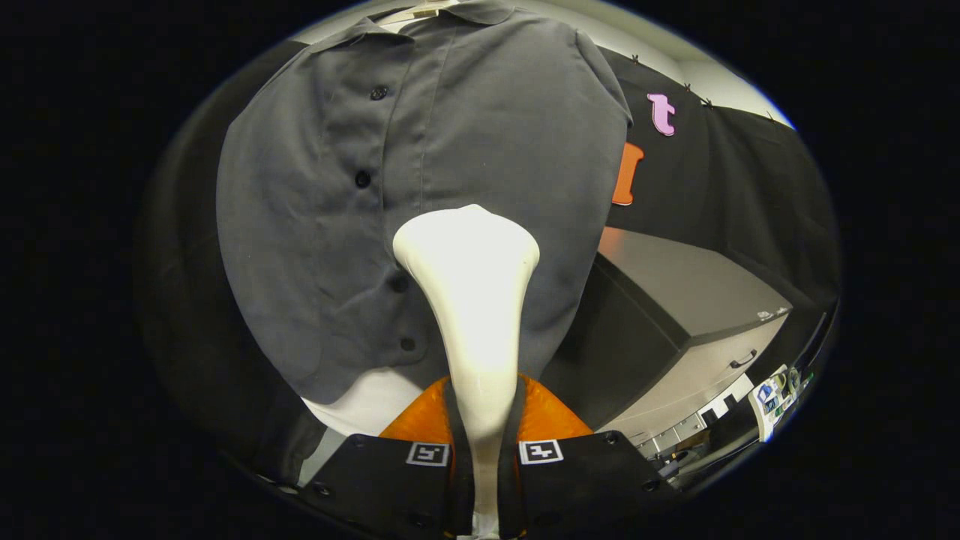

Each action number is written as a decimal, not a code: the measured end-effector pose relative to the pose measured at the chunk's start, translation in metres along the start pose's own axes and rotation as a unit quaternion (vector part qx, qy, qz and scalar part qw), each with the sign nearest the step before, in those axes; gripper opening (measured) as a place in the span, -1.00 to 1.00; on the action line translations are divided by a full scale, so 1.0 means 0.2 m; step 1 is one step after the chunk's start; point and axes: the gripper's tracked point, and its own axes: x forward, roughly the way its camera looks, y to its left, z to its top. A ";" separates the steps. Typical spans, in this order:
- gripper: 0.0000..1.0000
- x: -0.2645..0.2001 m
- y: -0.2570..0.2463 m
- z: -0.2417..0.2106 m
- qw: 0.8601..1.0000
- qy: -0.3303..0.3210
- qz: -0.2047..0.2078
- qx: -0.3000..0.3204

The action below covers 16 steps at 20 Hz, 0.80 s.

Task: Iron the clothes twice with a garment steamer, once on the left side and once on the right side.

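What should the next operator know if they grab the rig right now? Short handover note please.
Gripper: shut on the steamer, both fingers clamped on its handle.
Steamer: white head up, against or just off the shirt's lower front, beside the button placket; contact unclear.
Shirt: grey, buttoned, on a hanger, facing the gripper.
Done: steamer picked up and brought to the shirt. Completed passes can't be told.
Left: assume both passes, left side and right side.

White steamer upright against hanging grey buttoned shirt
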 end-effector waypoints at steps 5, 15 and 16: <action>-0.60 0.00 -0.01 -0.09 1.000 0.020 -0.005 0.008; -0.60 -0.25 0.17 0.29 1.000 -0.025 -0.006 -0.008; -0.60 -0.27 0.21 0.34 0.999 -0.032 -0.002 -0.010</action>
